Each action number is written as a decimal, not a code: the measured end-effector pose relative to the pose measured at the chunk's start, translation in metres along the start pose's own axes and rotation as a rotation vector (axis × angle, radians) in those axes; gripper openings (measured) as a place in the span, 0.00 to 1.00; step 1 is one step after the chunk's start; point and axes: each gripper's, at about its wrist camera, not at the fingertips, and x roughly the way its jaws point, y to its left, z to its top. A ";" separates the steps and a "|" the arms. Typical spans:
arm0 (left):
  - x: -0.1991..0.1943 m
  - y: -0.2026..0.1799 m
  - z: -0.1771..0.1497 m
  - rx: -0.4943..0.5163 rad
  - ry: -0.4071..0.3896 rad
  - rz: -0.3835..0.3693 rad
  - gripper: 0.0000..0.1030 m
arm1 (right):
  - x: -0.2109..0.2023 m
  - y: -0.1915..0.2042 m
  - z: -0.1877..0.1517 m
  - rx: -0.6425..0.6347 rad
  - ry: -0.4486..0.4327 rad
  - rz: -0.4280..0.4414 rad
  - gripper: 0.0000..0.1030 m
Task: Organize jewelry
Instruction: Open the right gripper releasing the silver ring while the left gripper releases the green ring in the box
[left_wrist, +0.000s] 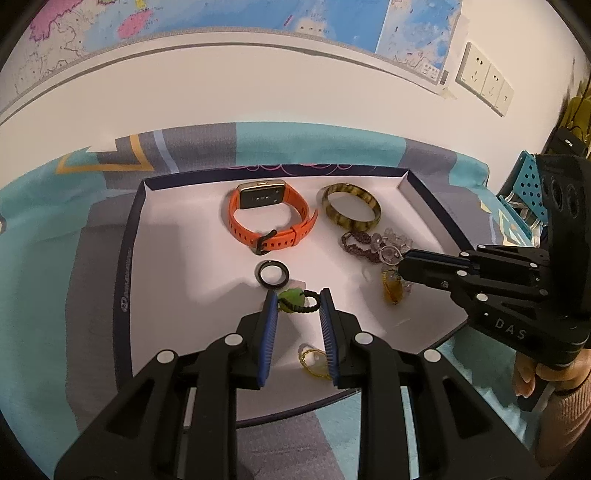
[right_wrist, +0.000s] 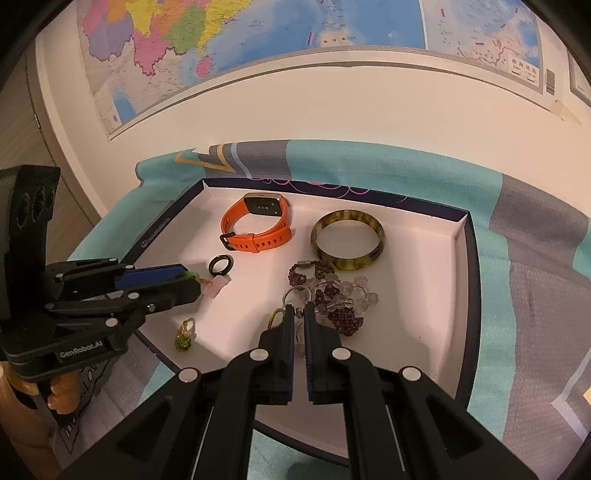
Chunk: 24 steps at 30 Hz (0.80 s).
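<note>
Reaching down at a steep slant from the lower edge of its own view, the left tool (left_wrist: 298, 300) holds its blue-padded fingers a little apart around a green pendant (left_wrist: 289, 298) with a black cord loop, which sits between the tips at the centre of the frame; whether the pads actually press on it cannot be told, since a gap shows on the right side. In the right wrist view this same tool enters from the left edge, pointing toward the middle, with a hand (right_wrist: 62, 395) gripping its handle at lower left. The right tool (right_wrist: 299, 310) also slants down from the bottom of its view, its fingers clenched almost together, tips at a silver ring (right_wrist: 291, 297) on the heap of clear and purple beaded bracelets (right_wrist: 340, 295); whether the ring is pinched is unclear. Seen from the left wrist, it comes in from the right edge, a hand (left_wrist: 532, 373) and sleeve at lower right. All the jewelry lies in a shallow white box lid (left_wrist: 177, 229) with dark rim, on a teal and grey cloth: an orange watch (left_wrist: 269, 218) at upper centre, a striped bangle (left_wrist: 351, 206) to its right, a black ring (left_wrist: 271, 275) just above the left tool's tips, an amber pendant (left_wrist: 392, 290) below the right tool's tip, and a green-stoned gold ring (right_wrist: 183, 336) near the lid's lower left corner in the right wrist view.
</note>
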 end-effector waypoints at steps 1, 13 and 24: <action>0.001 0.000 0.000 -0.001 0.002 0.001 0.23 | 0.001 -0.001 0.000 0.003 0.004 -0.001 0.07; -0.008 -0.008 -0.004 0.025 -0.012 0.010 0.45 | -0.015 0.003 -0.007 0.001 -0.034 -0.010 0.23; -0.066 -0.025 -0.028 0.075 -0.148 0.068 0.95 | -0.053 0.023 -0.035 -0.042 -0.106 -0.080 0.78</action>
